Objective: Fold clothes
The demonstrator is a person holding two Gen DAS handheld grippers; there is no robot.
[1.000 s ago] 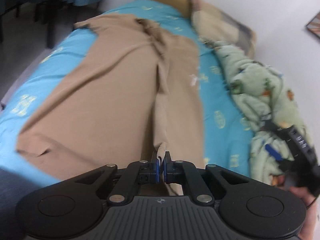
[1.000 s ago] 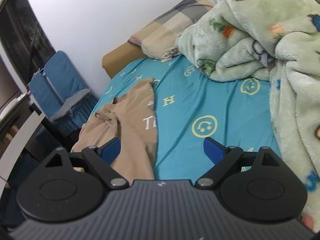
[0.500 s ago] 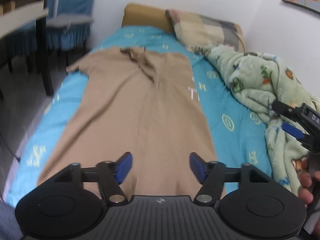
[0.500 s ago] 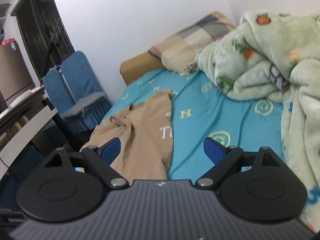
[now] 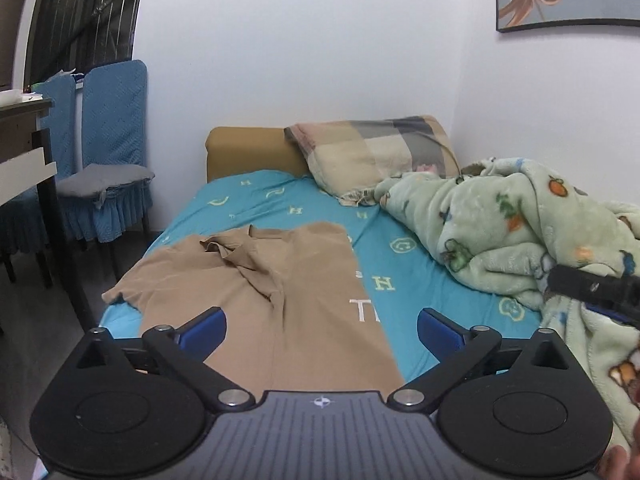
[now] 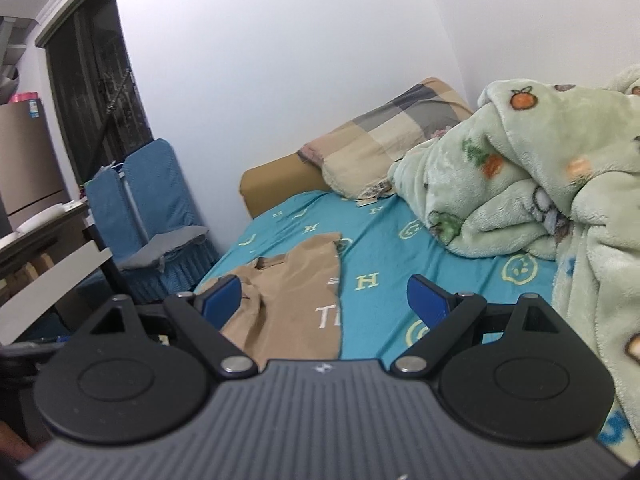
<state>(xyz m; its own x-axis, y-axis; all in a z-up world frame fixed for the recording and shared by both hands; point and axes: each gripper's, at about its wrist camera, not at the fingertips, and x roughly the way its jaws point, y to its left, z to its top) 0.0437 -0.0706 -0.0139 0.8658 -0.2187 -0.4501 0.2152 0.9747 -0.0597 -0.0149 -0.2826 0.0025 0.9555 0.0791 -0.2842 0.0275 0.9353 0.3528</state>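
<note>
A tan garment (image 5: 280,300) lies spread lengthwise on the blue bed sheet (image 5: 400,264), rumpled at its far end. It also shows in the right wrist view (image 6: 296,304). My left gripper (image 5: 322,330) is open and empty, held above the garment's near end. My right gripper (image 6: 325,302) is open and empty, raised over the garment's right edge. Part of the right gripper shows at the right of the left wrist view (image 5: 592,288).
A green fleece blanket (image 5: 520,232) is heaped along the bed's right side by the wall. A plaid pillow (image 5: 372,152) lies at the head of the bed. A blue-covered chair (image 5: 108,184) and a table edge (image 5: 24,152) stand left of the bed.
My left gripper let go of the garment's near edge, opened and lifted back. The garment now lies flat on the bed. My right gripper also rose, staying open.
</note>
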